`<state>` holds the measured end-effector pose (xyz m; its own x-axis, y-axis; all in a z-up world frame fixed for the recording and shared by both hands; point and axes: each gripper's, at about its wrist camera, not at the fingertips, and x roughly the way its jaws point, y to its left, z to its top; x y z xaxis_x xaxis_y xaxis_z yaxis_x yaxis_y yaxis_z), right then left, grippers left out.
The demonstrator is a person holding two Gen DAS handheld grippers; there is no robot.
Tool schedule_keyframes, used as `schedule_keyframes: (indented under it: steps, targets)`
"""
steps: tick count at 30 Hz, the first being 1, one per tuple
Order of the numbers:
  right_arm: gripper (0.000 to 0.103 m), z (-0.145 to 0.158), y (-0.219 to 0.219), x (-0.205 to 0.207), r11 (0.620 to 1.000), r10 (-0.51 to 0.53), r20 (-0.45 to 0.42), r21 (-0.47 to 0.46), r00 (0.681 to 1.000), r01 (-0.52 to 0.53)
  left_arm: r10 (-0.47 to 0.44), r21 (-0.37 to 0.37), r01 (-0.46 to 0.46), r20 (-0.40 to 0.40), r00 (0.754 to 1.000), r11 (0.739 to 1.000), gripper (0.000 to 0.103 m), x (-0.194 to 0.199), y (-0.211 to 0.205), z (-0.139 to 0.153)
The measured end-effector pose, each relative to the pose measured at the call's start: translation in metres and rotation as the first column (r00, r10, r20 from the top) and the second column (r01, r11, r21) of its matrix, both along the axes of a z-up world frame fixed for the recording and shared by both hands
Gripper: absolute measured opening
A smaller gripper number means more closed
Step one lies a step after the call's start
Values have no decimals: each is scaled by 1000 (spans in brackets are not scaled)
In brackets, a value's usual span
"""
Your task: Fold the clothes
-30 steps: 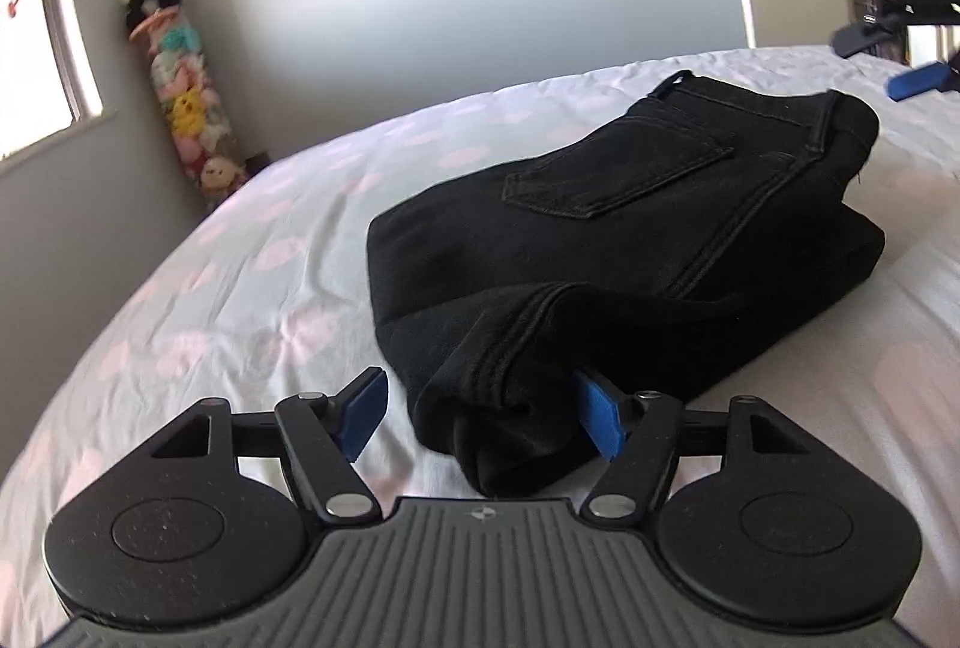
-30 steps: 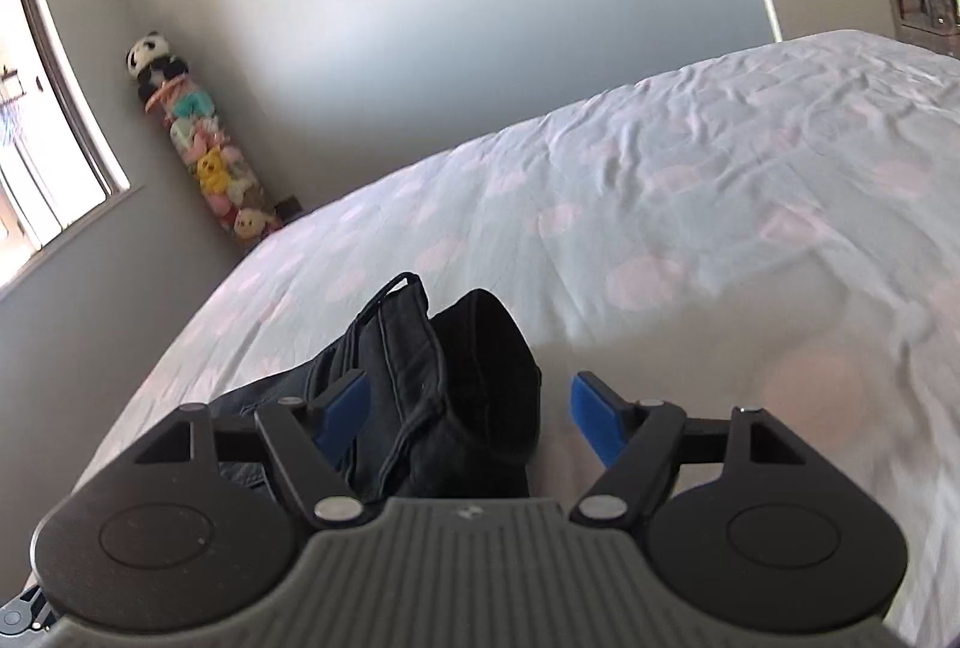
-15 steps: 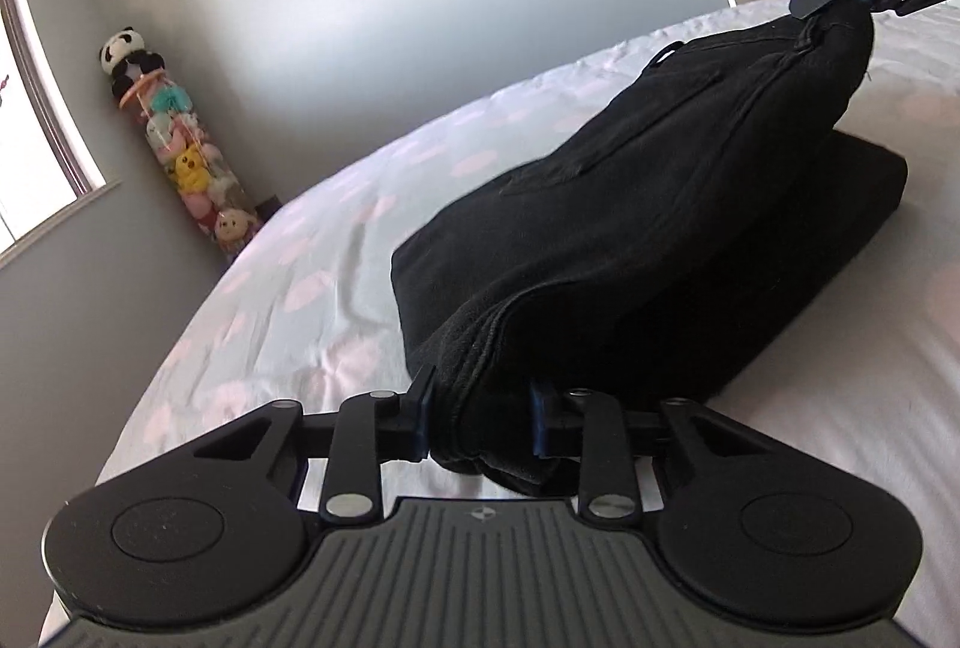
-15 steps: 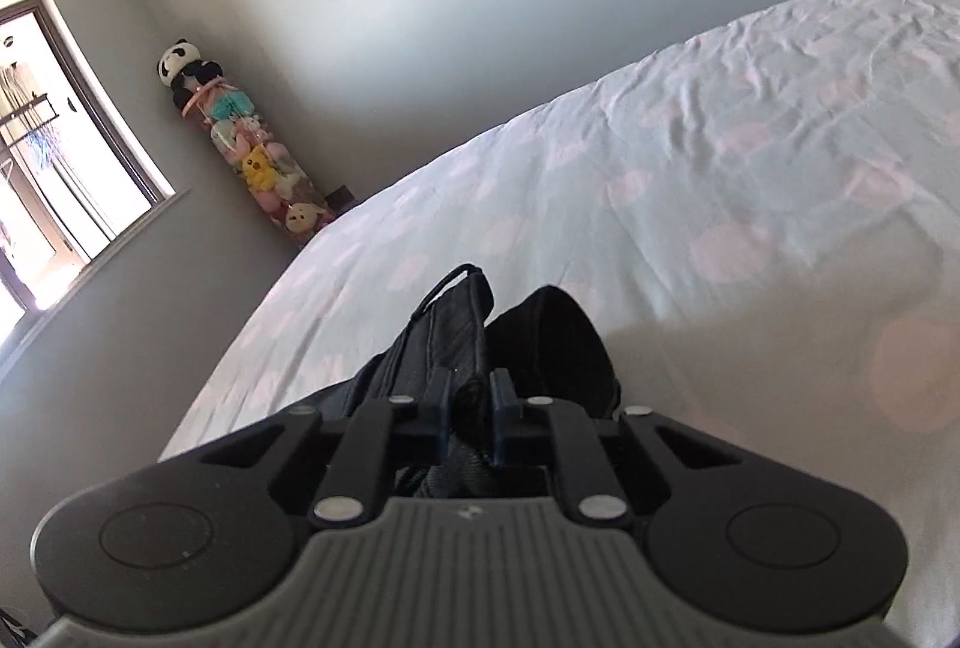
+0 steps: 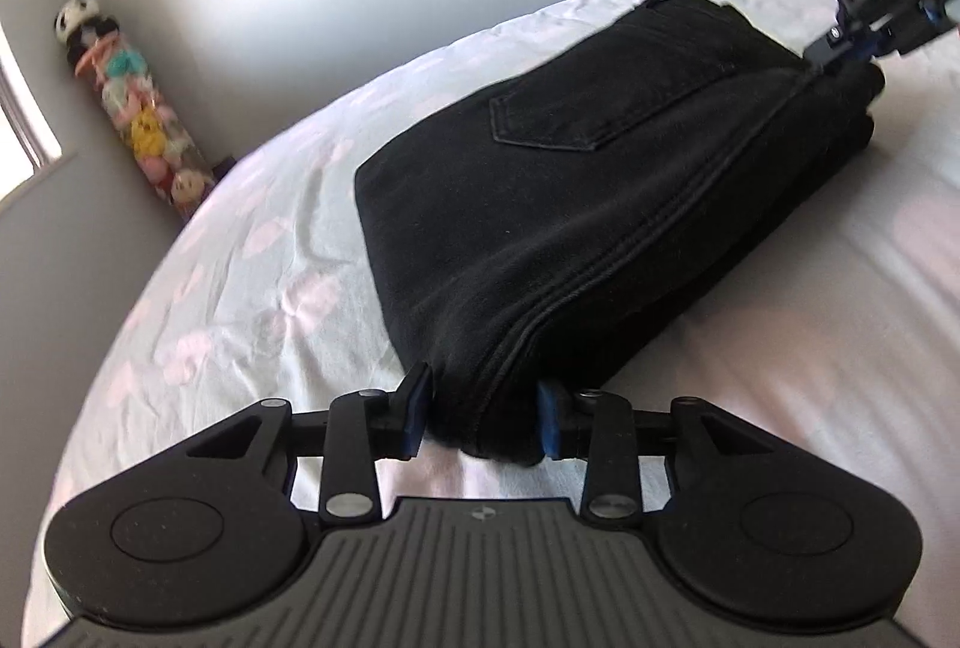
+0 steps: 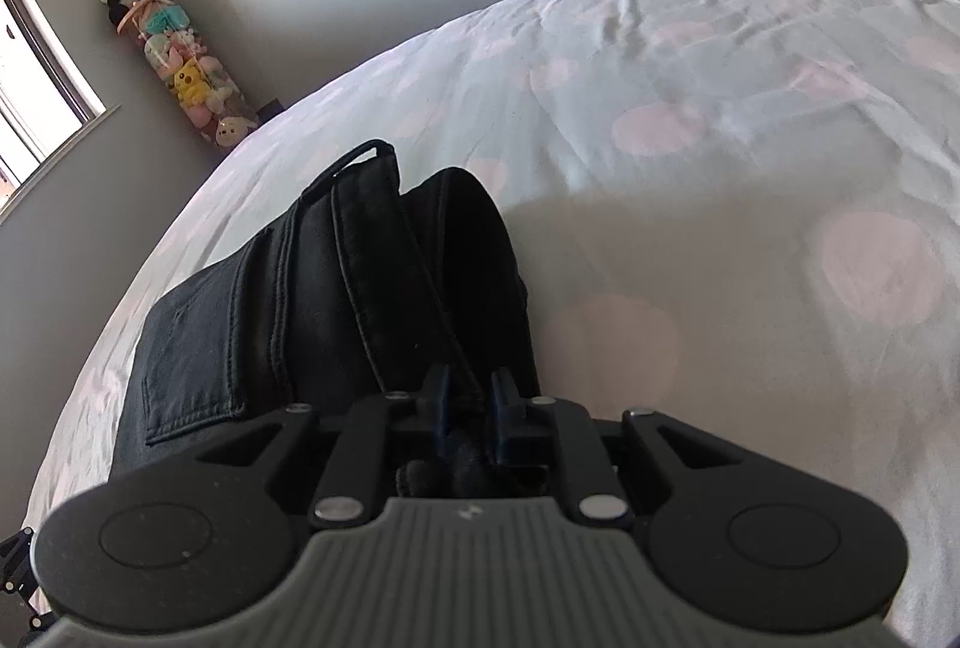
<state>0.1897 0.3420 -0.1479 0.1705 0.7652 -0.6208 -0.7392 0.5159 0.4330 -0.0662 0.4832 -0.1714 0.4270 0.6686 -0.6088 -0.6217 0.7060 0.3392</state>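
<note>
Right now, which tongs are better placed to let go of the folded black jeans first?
Probably left. The left tongs are opening around a corner of the jeans that already lies on the bed. The right tongs, also opening, have the top edge between them.

The left tongs (image 5: 483, 417) are matte black plastic: two rounded lobes with recessed circular discs flank a grey ribbed centre plate stamped with a small round emblem, while silver screws pin the black linkage arms and blue pads face the inner fingertips. The right tongs (image 6: 471, 396) share the same build, their fingers black; seen from the left wrist camera, their outer side bears white letters reading "DAS" and blue trim.
</note>
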Motion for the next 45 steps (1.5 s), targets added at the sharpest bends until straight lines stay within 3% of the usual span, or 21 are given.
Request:
schedule_keyframes:
  steps: [2,3,4,8,13,17,22,28,30,31,32,36,38,45]
  targets:
    - [32,12,-4,6,1000,29,-3,5,1000,-29,27,-61,-22,79,997,998,58,-14,6,19]
    - [46,18,-6,11,999,47,-13,14,999,-47,37,-92,-25,129,991,995,59,-21,10,28]
    - [51,24,-8,16,998,64,-28,24,998,-63,44,-119,-23,174,984,993,65,-28,15,38]
    - [55,35,-2,46,997,73,-76,2,994,-73,83,-271,-3,283,956,963,75,-45,61,55]
    - [62,4,16,82,995,102,-233,6,967,-103,176,-469,20,371,912,883,76,-51,136,31]
    - [62,-22,28,93,990,131,-300,-2,945,-138,229,-609,43,363,903,792,77,-46,176,-1]
    - [62,-41,34,101,982,188,-377,69,907,-175,222,-658,78,360,906,749,77,-38,188,-26]
    - [66,-63,34,112,974,223,-471,144,854,-175,262,-726,165,436,861,668,77,-34,199,-45]
    - [64,-65,37,109,967,250,-489,175,835,-186,276,-747,191,453,848,637,69,-30,200,-49]
    - [56,-66,39,107,963,263,-498,191,826,-192,288,-757,198,457,841,623,61,-28,202,-51]
    - [56,-67,40,106,960,271,-503,201,821,-194,300,-764,197,458,837,615,58,-27,203,-52]
    - [48,-61,40,97,960,266,-465,206,845,-189,316,-762,203,474,822,615,37,-28,201,-48]
    - [46,-56,39,93,959,267,-441,209,857,-192,315,-753,197,477,821,627,26,-27,199,-43]
    - [42,-25,36,77,960,257,-401,214,879,-182,296,-717,185,489,821,672,18,-28,195,-19]
